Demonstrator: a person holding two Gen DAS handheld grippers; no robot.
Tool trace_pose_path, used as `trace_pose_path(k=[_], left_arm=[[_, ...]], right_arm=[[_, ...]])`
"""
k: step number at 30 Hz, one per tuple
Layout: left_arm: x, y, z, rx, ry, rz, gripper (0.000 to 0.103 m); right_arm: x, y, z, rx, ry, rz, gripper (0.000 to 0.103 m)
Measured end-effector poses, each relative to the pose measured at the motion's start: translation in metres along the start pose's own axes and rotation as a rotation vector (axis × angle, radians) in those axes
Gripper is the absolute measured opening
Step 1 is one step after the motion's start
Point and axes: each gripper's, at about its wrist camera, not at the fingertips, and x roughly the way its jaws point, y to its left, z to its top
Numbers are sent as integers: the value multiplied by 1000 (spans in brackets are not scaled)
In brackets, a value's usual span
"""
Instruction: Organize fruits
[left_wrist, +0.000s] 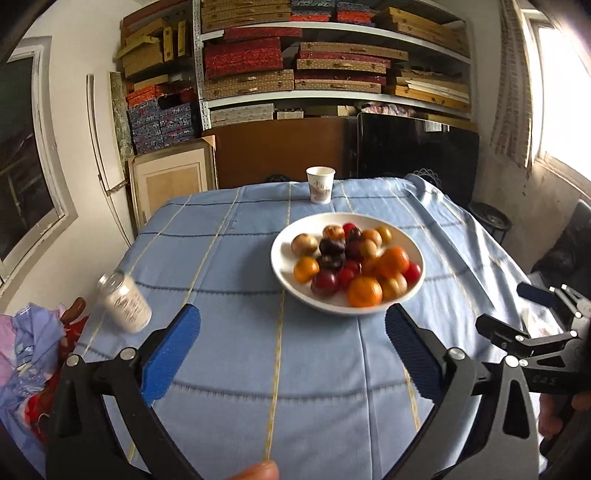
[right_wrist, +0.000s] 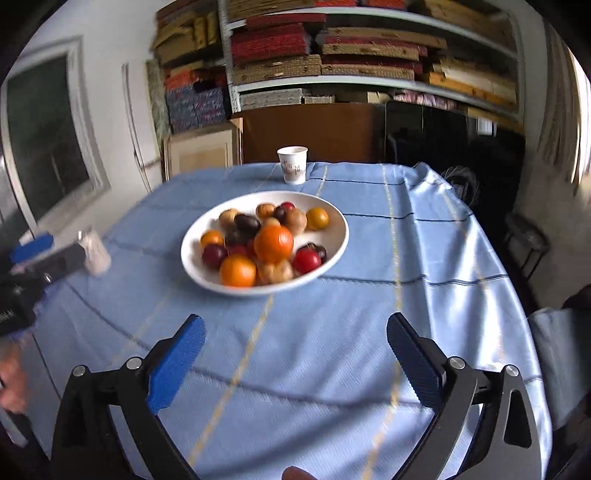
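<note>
A white bowl (left_wrist: 284, 266) sits on the blue tablecloth, holding several small fruits: oranges (left_wrist: 364, 291), red ones (left_wrist: 413, 272), dark purple ones (left_wrist: 331, 246) and tan ones (left_wrist: 304, 244). My left gripper (left_wrist: 291, 321) is open and empty, just short of the bowl's near rim. In the right wrist view the bowl (right_wrist: 195, 254) with its oranges (right_wrist: 273, 242) lies ahead and left of my right gripper (right_wrist: 295, 328), which is open and empty above the cloth. The right gripper also shows at the right edge of the left wrist view (left_wrist: 532, 295).
A white paper cup (left_wrist: 320, 184) stands behind the bowl near the table's far edge. A white can (left_wrist: 125, 301) stands at the table's left side. Crumpled cloth (left_wrist: 29, 354) lies beyond the left edge. Shelves of boxes fill the back wall.
</note>
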Motion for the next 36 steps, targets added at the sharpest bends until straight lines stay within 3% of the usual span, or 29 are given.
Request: trace_pose_path(k=[6,13,27,36], left_arm=[[-31,0,-28,4,4,-23,98],[-40,2,-46,2,28,-28,98],[-43,7,-46,-13,27,-51,98],[-45,11,-46,-30,23,-27,98]], right_arm=[[-26,7,-20,-10,-2,18,99],[-35,19,-32,-31,13,32,99],[-46,27,-33,-47,8,31,99],[-48,29,-33,-45,6,33,99]])
